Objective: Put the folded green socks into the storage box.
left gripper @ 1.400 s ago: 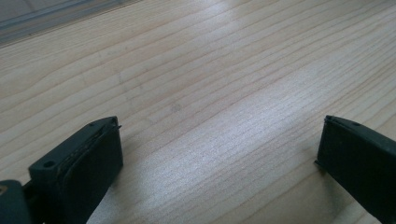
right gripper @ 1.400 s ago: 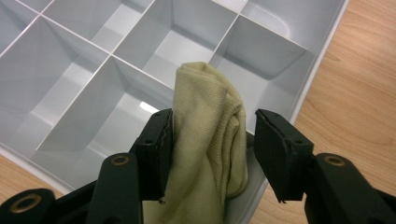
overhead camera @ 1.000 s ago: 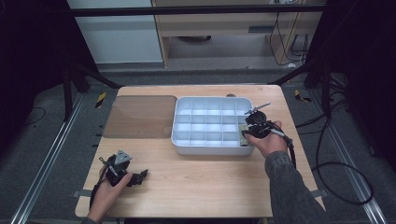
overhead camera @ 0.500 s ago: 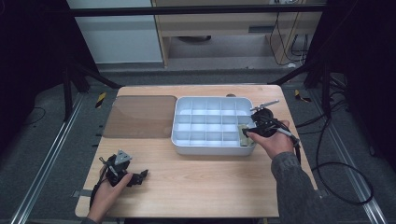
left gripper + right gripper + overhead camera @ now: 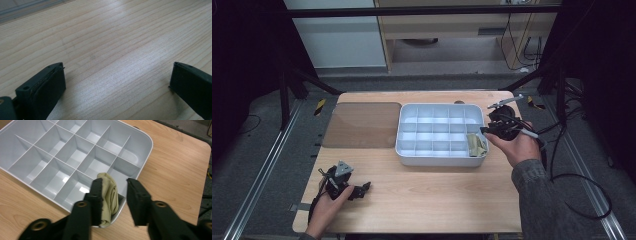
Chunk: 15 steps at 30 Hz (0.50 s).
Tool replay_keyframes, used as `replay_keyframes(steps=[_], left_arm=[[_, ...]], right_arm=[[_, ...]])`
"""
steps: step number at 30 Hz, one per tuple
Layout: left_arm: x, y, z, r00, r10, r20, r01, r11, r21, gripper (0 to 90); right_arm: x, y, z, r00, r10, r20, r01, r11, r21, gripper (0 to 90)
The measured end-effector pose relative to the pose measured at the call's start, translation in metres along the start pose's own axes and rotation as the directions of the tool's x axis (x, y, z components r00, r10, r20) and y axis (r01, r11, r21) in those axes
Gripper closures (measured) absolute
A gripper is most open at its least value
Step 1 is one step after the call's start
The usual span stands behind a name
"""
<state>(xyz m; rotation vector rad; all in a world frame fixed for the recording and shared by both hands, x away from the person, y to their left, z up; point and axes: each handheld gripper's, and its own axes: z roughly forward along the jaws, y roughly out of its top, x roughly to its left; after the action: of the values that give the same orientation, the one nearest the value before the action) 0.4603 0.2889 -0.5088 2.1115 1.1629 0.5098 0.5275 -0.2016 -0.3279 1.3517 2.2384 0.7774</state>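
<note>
A grey tray [image 5: 441, 149] with rows of small compartments sat toward the far right of the wooden table [image 5: 427, 200], and beside it on the left lay a brown mat [image 5: 362, 125]. A rolled khaki cloth [image 5: 477, 145] lay in the tray's near right corner compartment, its roll leaning against the tray's wall. In the right gripper view the cloth [image 5: 110, 195] showed below the jaws, partly behind the left one, lying in that corner cell while the other cells [image 5: 75, 152] I could see held nothing.

The right gripper [image 5: 492, 129] hung just above the tray's right edge, in the person's right hand [image 5: 517, 147], with cables trailing off toward the table's right side. Its jaws had just been closing, yet a clear gap stood between them and nothing was caught there; the cloth was beneath them, not pinched. In its own view, the right gripper [image 5: 114, 192] pointed down at the corner of the tray [image 5: 147, 147].

The left gripper [image 5: 362, 189] rested low at the near left of the table, held in the left hand [image 5: 324, 210], well apart from the tray. In its own view, the left gripper [image 5: 117, 77] had its jaws spread wide over bare wood [image 5: 112, 37], with nothing between them.
</note>
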Motion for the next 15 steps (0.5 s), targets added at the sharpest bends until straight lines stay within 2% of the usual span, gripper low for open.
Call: replay_keyframes(steps=[1,3,5,6,9,13,15], left_arm=[[0.000,0.000,0.000,1.0000,0.000,0.000,0.000,1.0000,0.000,0.0],[0.000,0.000,0.000,1.0000,0.000,0.000,0.000,1.0000,0.000,0.0],[0.000,0.000,0.000,1.0000,-0.003,0.000,0.003,1.0000,-0.004,0.0],[0.000,0.000,0.000,1.0000,-0.003,0.000,0.003,1.0000,-0.004,0.0],[0.000,0.000,0.000,1.0000,-0.003,0.000,0.003,1.0000,-0.003,0.0],[0.000,0.000,0.000,1.0000,-0.003,0.000,0.003,1.0000,-0.004,0.0],[-0.001,0.000,0.000,1.0000,-0.003,0.000,0.003,1.0000,-0.004,0.0]], right_arm=[[0.000,0.000,0.000,1.0000,0.000,0.000,0.000,1.000,0.000,72.3],[0.001,0.005,0.002,1.0000,0.003,-0.009,-0.002,1.000,0.022,83.5],[0.001,0.006,0.003,0.9999,0.004,-0.009,-0.004,1.000,0.025,85.7],[0.002,0.009,0.007,0.9996,0.006,-0.026,-0.005,0.999,0.035,89.8],[0.004,0.010,0.012,0.9997,0.001,-0.026,0.001,0.999,0.046,90.0],[0.007,0.010,0.032,0.9991,0.003,-0.043,0.000,0.998,0.068,90.0],[0.007,0.011,0.036,0.9991,-0.002,-0.042,0.005,0.997,0.078,90.0]])
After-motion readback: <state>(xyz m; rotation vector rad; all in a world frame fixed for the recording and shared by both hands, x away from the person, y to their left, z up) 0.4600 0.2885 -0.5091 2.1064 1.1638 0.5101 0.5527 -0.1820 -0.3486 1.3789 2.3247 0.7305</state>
